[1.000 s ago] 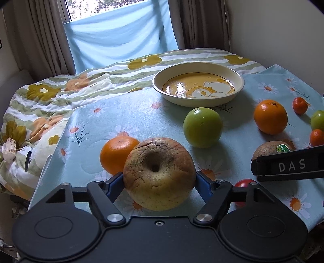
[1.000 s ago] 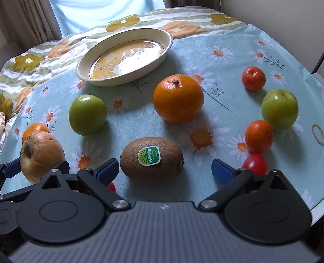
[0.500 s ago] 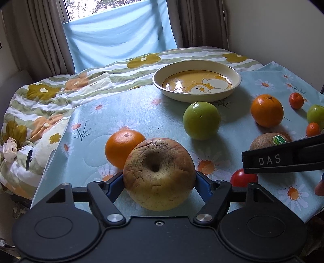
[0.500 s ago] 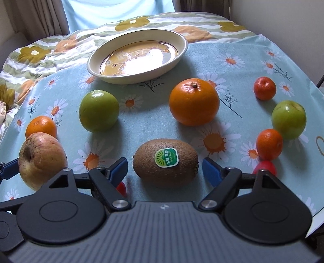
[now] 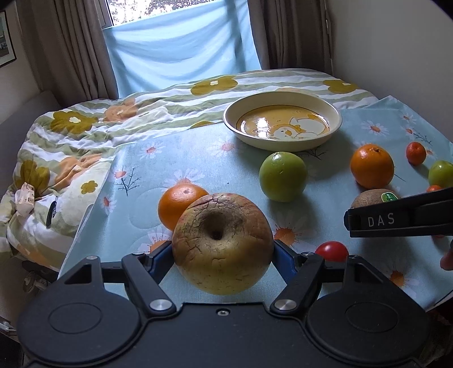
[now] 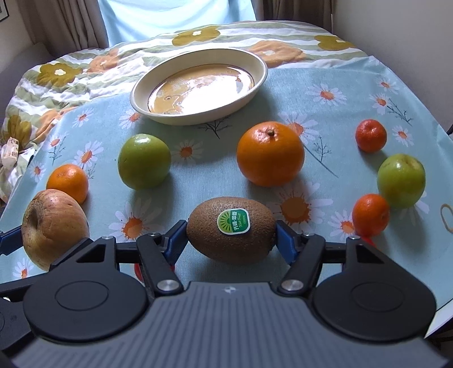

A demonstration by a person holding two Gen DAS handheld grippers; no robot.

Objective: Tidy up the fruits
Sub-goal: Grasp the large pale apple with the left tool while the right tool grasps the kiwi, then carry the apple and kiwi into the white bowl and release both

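Left gripper (image 5: 222,252) clamped wrinkled apple (image 5: 222,243); right gripper (image 6: 230,236) jaws closing, pads touching kiwi (image 6: 230,229); bowl (image 6: 198,114) lay ahead.

Soft daylight comes from the window (image 5: 181,17) at the far side, partly filtered through a pale blue cloth (image 5: 181,53), and the scene is evenly bright. Fruit casts short, diffuse shadows toward the camera on the flowered cloth (image 6: 325,82). The glazed dish (image 6: 263,70) carries a strong white glare across its bottom in the right wrist view, and smaller highlights in the left wrist view. Both views are sharp, with no motion blur. Fisheye distortion bends the walls and curtains (image 5: 65,51) at the edges, and the corners fall dark.
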